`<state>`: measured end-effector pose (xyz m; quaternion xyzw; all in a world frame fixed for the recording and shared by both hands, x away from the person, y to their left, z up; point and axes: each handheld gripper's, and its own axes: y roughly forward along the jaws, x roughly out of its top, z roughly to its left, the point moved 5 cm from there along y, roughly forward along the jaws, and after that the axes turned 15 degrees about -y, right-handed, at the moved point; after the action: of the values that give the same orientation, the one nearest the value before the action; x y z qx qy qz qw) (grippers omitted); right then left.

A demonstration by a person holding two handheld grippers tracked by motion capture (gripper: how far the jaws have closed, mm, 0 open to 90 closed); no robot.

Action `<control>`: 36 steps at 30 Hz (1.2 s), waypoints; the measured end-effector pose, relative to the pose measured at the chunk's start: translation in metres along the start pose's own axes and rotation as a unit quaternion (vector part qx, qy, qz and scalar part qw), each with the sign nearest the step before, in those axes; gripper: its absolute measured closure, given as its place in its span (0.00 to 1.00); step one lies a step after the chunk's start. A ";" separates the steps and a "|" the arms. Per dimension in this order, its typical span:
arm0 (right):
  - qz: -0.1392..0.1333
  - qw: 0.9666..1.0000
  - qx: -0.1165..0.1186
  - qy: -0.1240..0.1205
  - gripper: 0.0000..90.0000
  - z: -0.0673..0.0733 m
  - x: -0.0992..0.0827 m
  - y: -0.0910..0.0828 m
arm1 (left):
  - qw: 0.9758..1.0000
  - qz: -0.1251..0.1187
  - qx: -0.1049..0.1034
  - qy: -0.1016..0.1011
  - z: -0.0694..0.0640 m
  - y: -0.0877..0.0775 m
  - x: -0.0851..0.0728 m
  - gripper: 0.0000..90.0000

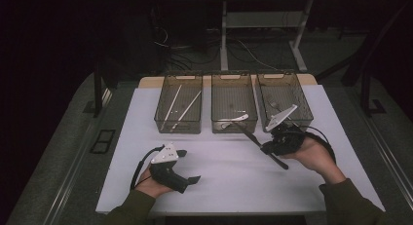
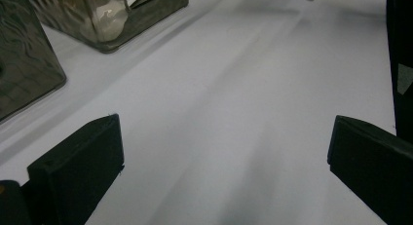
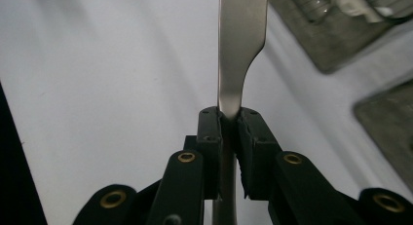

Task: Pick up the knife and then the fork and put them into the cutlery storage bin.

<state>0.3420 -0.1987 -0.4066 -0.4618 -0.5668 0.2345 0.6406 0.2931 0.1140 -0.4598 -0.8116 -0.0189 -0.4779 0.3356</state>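
right gripper (image 3: 229, 119): my jaws are clamped nearly closed on a metal utensil handle (image 3: 241, 45), pads pressing both flat sides.
handle vs jaws: it runs straight up out of the pinch, widening beyond the tips; its lower part passes down between the jaws.
utensil in the high view: dark utensil (image 1: 258, 143) slants from my right gripper (image 1: 272, 148) up-left toward the middle bin (image 1: 233, 104), held above the bench (image 1: 234, 181).
left gripper (image 1: 187, 166): my jaws stand wide apart, nothing between them, bare white bench under them.
bins: three clear bins in a row at the far edge; left bin (image 1: 179, 104) holds two pale sticks (image 1: 179, 108); right bin (image 1: 286, 99) is just beyond my right hand.
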 end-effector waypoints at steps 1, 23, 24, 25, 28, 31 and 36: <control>-0.002 1.000 -0.004 0.007 0.89 -0.003 0.000 -0.003 | 1.000 -0.001 0.000 -0.001 0.000 0.000 0.000 0.00; -0.046 0.993 -0.082 0.067 0.89 -0.070 0.002 -0.054 | 1.000 -0.003 0.001 -0.002 0.001 0.000 0.000 0.00; -0.047 0.993 -0.083 0.069 0.89 -0.073 0.002 -0.056 | 1.000 -0.003 0.001 -0.002 0.000 0.000 0.000 0.00; -0.049 0.993 -0.085 0.071 0.89 -0.076 0.002 -0.058 | 1.000 -0.003 0.001 -0.002 0.000 0.000 0.000 0.00; -0.051 0.991 -0.095 0.082 0.89 -0.085 0.004 -0.065 | 1.000 -0.003 0.001 -0.002 0.000 0.000 0.000 0.00; -0.057 0.989 -0.104 0.093 0.89 -0.096 0.005 -0.069 | 1.000 -0.003 0.001 -0.002 0.000 0.000 0.000 0.00; -0.059 0.985 -0.122 0.110 0.89 -0.114 0.006 -0.074 | 1.000 -0.003 0.000 0.001 0.001 0.000 0.001 0.00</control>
<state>0.4344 -0.2655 -0.3323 -0.5252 -0.5435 0.0726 0.6507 0.2939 0.1148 -0.4594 -0.8111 -0.0209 -0.4793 0.3346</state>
